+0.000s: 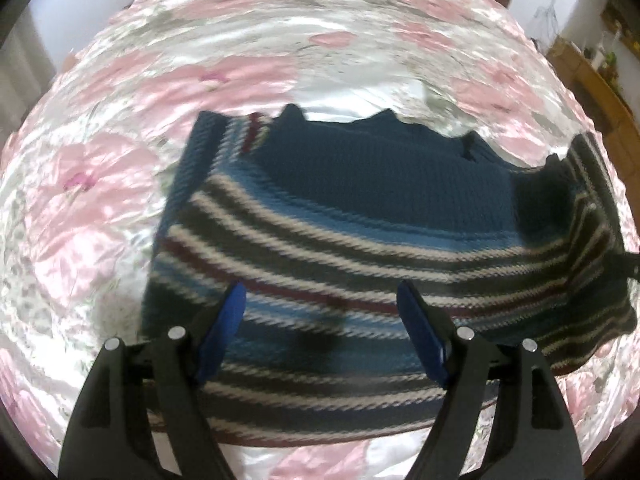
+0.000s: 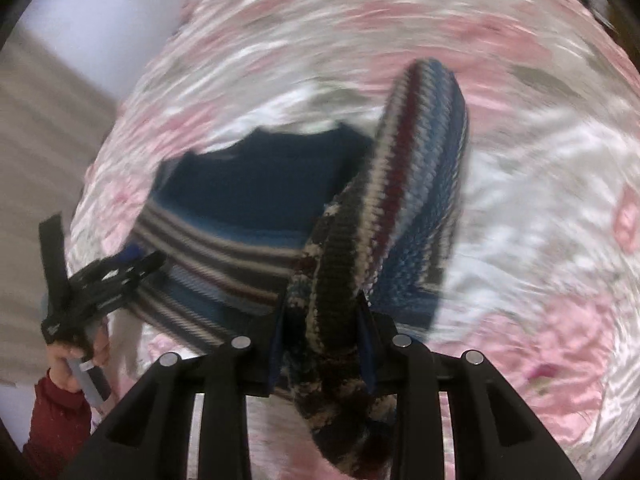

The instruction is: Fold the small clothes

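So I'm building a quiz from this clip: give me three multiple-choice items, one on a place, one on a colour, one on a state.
1. Where does the sweater lie?
A. on a floral bedspread
B. in a basket
C. on a wooden chair

2. What colour are the pads on the left gripper?
A. yellow
B. blue
C. white

3. What is the right gripper doing?
A. hanging open over bare floor
B. shut on nothing
C. shut on the sleeve

Answers:
1 A: pink and white bedspread surrounds the sweater.
2 B: both pads are blue in the left wrist view.
3 C: the striped sleeve is bunched between its fingers and lifted off the body.
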Tool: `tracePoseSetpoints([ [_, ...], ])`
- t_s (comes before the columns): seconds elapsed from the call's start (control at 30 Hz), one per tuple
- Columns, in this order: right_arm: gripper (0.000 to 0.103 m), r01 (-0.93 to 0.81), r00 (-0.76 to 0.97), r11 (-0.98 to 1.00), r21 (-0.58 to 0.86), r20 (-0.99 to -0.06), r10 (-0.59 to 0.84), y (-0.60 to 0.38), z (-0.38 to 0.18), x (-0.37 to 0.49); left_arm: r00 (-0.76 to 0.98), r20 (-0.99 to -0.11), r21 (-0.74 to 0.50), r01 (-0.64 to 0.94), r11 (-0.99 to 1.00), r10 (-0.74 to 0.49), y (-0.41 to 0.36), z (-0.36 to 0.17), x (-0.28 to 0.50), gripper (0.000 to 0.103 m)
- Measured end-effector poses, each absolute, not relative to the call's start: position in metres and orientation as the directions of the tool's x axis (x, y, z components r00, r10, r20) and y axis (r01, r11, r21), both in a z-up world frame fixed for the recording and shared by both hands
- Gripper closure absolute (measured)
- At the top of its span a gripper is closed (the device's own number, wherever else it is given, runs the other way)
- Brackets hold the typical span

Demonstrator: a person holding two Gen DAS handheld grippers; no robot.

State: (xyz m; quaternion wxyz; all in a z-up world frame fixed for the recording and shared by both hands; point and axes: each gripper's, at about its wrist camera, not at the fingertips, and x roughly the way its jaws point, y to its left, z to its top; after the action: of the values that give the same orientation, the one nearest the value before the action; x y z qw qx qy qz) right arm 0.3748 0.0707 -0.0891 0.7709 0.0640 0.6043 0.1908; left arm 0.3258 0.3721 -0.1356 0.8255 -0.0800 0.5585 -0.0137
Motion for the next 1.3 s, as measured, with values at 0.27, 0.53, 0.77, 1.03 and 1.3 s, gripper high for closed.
tracePoseSetpoints([
  [0.27,0.072,-0.296,0.13,0.908,0.297,-0.929,0.346,0.15,-0.115,0.377,0.374,-0.92,-0.156,-0.074,0.985,-0.118,0.385,-0.141,0.321,0.026],
  [0.53,0.057,-0.304,0.08,0.897,0.322,-0.929,0.361,0.154,-0.141,0.374,0.376,-0.916,-0.176,-0.054,0.983,-0.144,0.373,-0.138,0.323,0.026],
  [0.77,0.053,-0.264,0.112,0.845,0.464,-0.856,0.505,0.115,-0.108,0.363,0.376,-0.898,-0.26,-0.036,0.965,-0.228,0.353,-0.124,0.327,0.025],
  [1.03,0.053,-0.166,0.2,0.949,0.266,-0.934,0.297,0.046,-0.105,0.353,0.325,-0.872,-0.4,-0.038,0.916,-0.367,0.306,-0.132,0.333,0.019],
  [1.3,0.053,-0.091,0.158,0.974,0.208,-0.963,0.22,0.006,-0.15,0.341,0.234,-0.861,-0.475,-0.05,0.879,-0.452,0.263,-0.159,0.344,0.019],
])
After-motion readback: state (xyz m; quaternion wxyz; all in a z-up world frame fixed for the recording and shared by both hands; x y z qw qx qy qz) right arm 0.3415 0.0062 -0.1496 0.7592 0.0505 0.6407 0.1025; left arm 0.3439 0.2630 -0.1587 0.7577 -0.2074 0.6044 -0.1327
